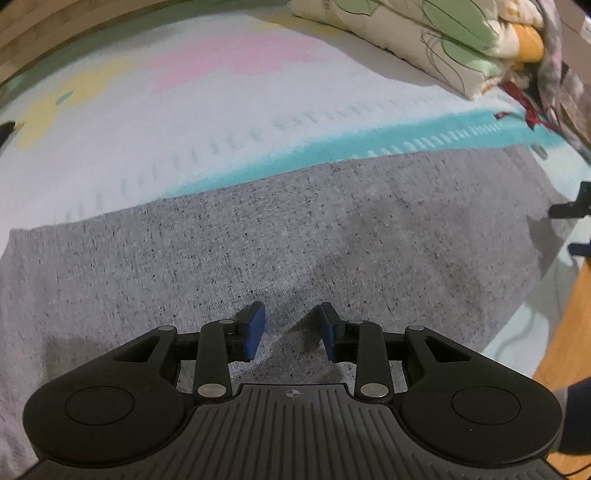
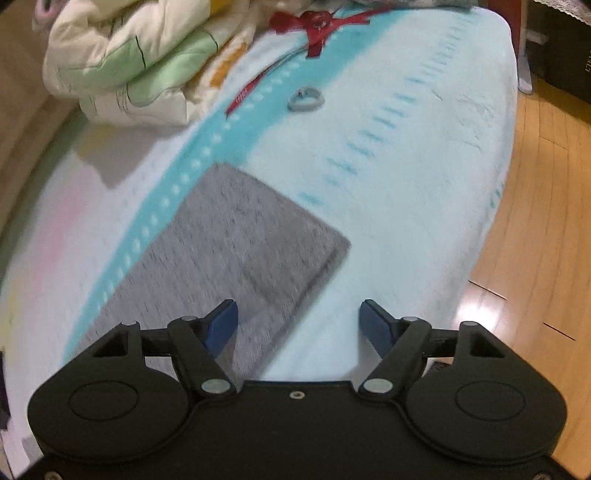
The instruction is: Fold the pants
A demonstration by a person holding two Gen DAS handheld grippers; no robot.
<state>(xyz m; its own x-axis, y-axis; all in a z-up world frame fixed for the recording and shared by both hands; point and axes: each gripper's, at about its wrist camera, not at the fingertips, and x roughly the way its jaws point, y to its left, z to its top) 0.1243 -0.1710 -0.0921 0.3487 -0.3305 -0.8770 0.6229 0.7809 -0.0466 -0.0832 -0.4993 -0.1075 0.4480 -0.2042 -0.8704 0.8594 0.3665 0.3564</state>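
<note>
Bed (image 2: 424, 155) covered with a pale blanket, teal stripe (image 2: 207, 147) running along it, pink and yellow patches on the left side. Wooden floor (image 2: 535, 229) to the right of the bed.

Folded cream quilt (image 2: 129, 62) with green leaf print piled at the far left of the bed in the right wrist view; red ribbon (image 2: 317, 26) lying just right of it.

Grey speckled pants (image 1: 277, 236) spread flat on the blanket, near side of the teal stripe; in the right wrist view seen as a flat grey rectangle (image 2: 240, 236), far corner squared off.

Left gripper (image 1: 291, 330) low over the grey fabric, blue pads (image 1: 255, 332) narrowly apart, cloth visible in the gap, nothing pinched.

Right gripper (image 2: 299, 328) above the near right edge of the pants, jaws wide, left pad (image 2: 221, 325) over grey fabric, right pad over bare blanket, nothing held.

Small pale ring (image 2: 306, 99) on the blanket beyond the pants, well apart from them.
</note>
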